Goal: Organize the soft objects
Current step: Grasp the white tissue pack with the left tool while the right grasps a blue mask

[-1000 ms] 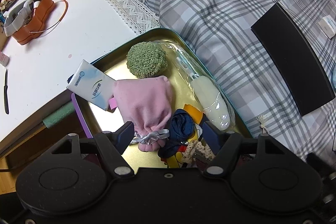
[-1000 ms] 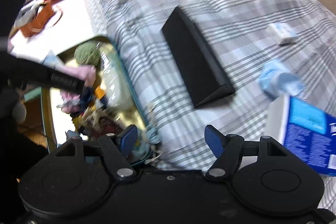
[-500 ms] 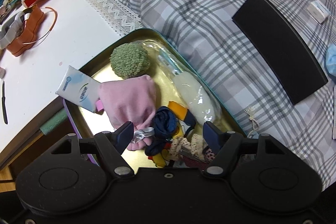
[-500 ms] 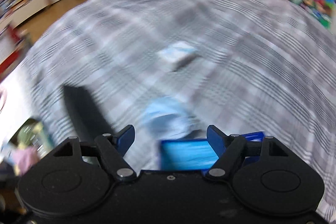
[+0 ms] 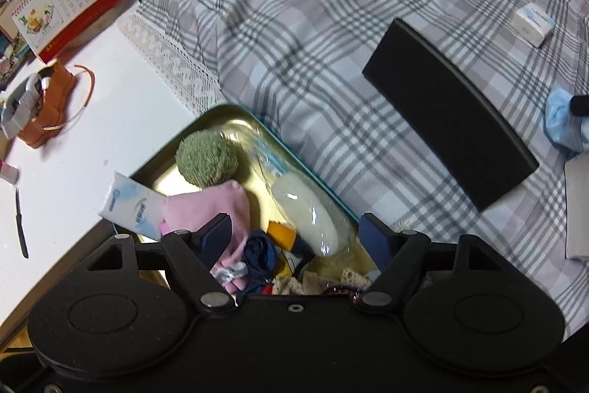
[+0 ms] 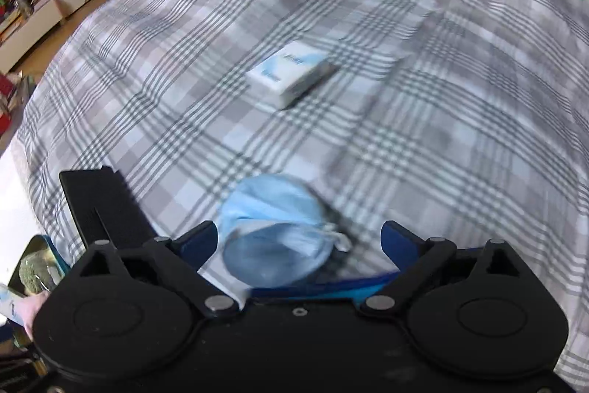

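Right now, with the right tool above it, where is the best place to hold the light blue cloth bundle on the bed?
Probably across the rounded middle of the light blue cloth bundle, coming down from above. It lies loose on the plaid bedcover, between the open fingers of the right tool, which have just been opening.

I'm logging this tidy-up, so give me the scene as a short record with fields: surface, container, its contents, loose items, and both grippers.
surface: plaid bedspread
container: gold tin tray, at the bedspread's edge
contents: green scrubby ball, pink cloth, tissue pack, navy fabric
loose items: black case, small white box, light blue cloth
left gripper: open over the tray
right gripper: fingers just opened, wide around the blue cloth
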